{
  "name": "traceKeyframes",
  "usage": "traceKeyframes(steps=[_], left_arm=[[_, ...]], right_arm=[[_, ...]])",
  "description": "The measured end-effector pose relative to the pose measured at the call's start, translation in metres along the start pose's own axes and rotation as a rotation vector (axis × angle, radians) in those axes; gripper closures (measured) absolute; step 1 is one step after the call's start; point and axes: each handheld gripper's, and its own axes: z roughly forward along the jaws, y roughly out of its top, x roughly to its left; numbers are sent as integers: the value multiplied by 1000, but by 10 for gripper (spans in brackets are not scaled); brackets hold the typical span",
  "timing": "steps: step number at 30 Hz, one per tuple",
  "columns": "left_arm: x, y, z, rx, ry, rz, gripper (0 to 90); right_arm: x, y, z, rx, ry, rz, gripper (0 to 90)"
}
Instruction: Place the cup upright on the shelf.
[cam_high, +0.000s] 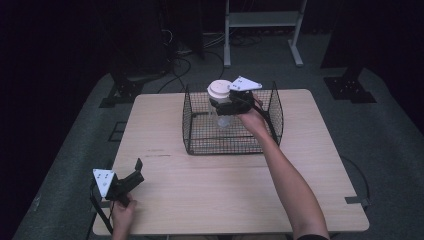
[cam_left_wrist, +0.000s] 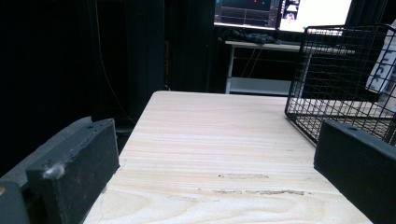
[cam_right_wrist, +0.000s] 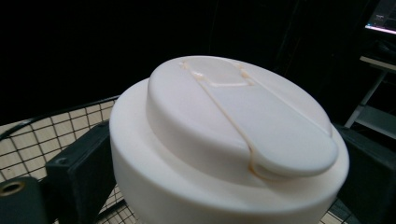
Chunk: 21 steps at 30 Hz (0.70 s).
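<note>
Right gripper holds a jar over the basket

The right gripper (cam_high: 226, 104) squeezes the clear plastic jar with a round white lid (cam_high: 220, 92) between its two black jaws, just under the lid, up above the black wire basket (cam_high: 192, 131) on the light wooden tabletop (cam_high: 165, 170). The left gripper (cam_high: 131, 176) sits wide apart, holding nothing, near the tabletop's front left corner.

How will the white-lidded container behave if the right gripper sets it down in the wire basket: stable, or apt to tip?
The container looks tall with a clear body under a wide white lid, so it is probably top-heavy. The wire basket has a grid floor, which may let it wobble. The right gripper clamps just below the lid; smooth plastic might slip.
</note>
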Motion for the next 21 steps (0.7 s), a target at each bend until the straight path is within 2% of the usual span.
traceKeyframes(steps=[2, 8, 11, 21], left_arm=[[0, 0, 0, 0, -1, 1, 0], [0, 0, 0, 0, -1, 1, 0], [0, 0, 0, 0, 0, 0, 0], [0, 0, 0, -1, -2, -2, 0]], right_arm=[[-1, -4, 3, 5, 3, 12, 42], [-3, -17, 13, 45, 5, -7, 43], [-4, -24, 19, 70, 10, 7, 43], [-4, -30, 23, 107, 22, -8, 42]])
